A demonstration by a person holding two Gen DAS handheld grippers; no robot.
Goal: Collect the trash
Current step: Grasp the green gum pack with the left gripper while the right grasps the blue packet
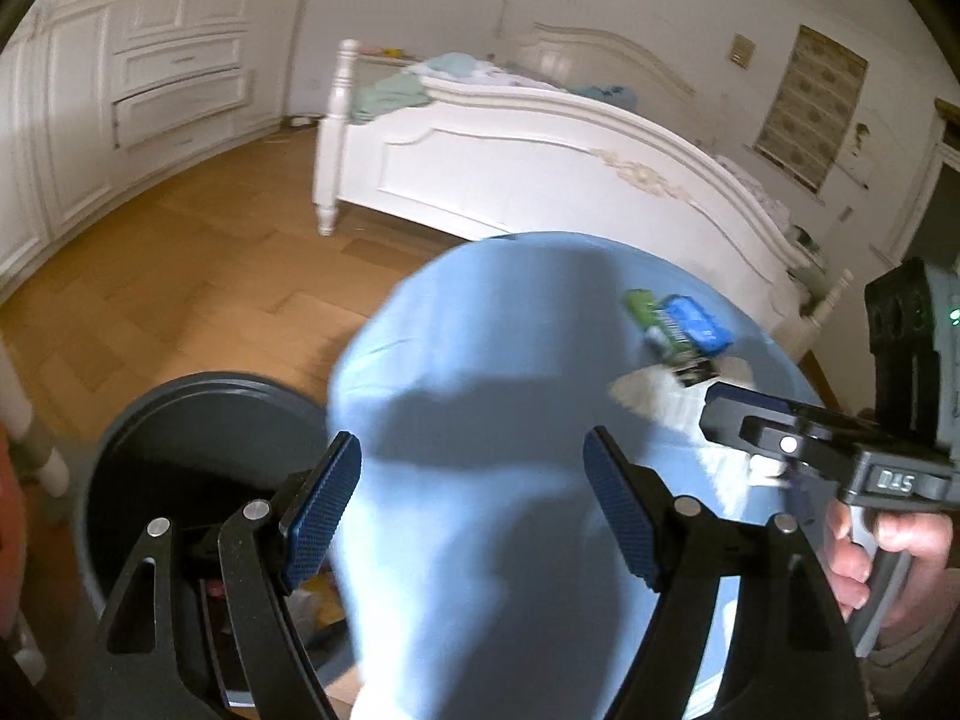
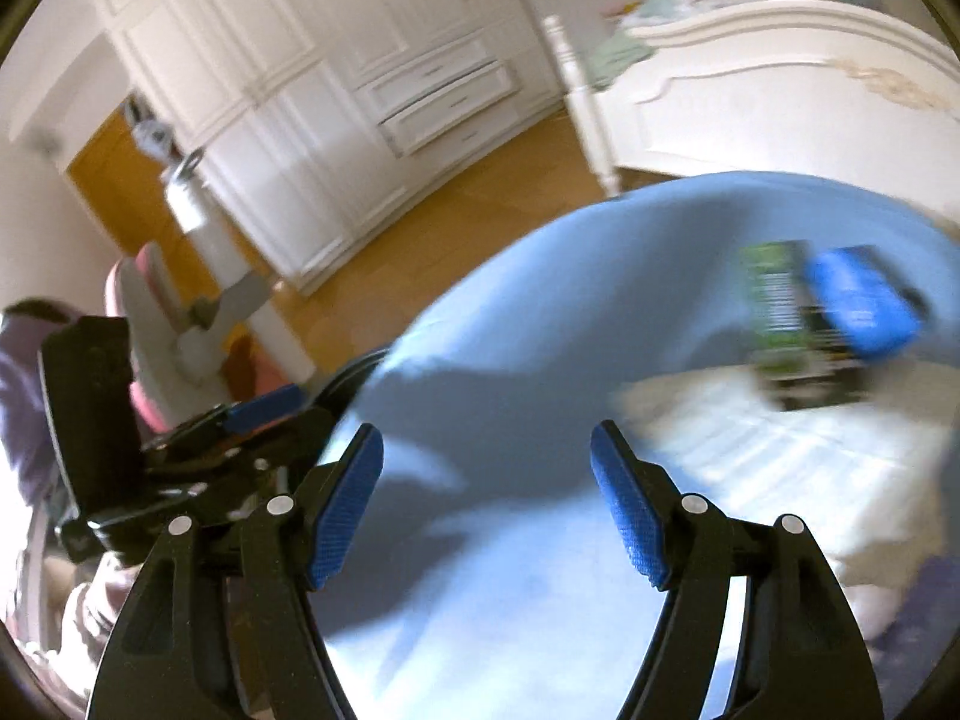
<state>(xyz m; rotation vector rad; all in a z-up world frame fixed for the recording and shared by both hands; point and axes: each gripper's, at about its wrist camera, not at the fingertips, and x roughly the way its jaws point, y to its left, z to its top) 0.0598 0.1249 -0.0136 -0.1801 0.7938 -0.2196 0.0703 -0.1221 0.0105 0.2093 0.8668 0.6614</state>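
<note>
Both grippers hover empty over the blue-covered surface (image 1: 480,360), the left gripper (image 1: 471,504) and right gripper (image 2: 487,501) each with fingers spread apart. The trash, a green wrapper (image 2: 774,300) touching a blue packet (image 2: 858,306), lies at the right of both frames, seemingly nearer the right gripper, though blur hides their long axes. The dark bin (image 1: 198,420) stands lower left.

White bed (image 1: 528,168); white wardrobe (image 2: 336,78); wooden floor (image 1: 198,276).
</note>
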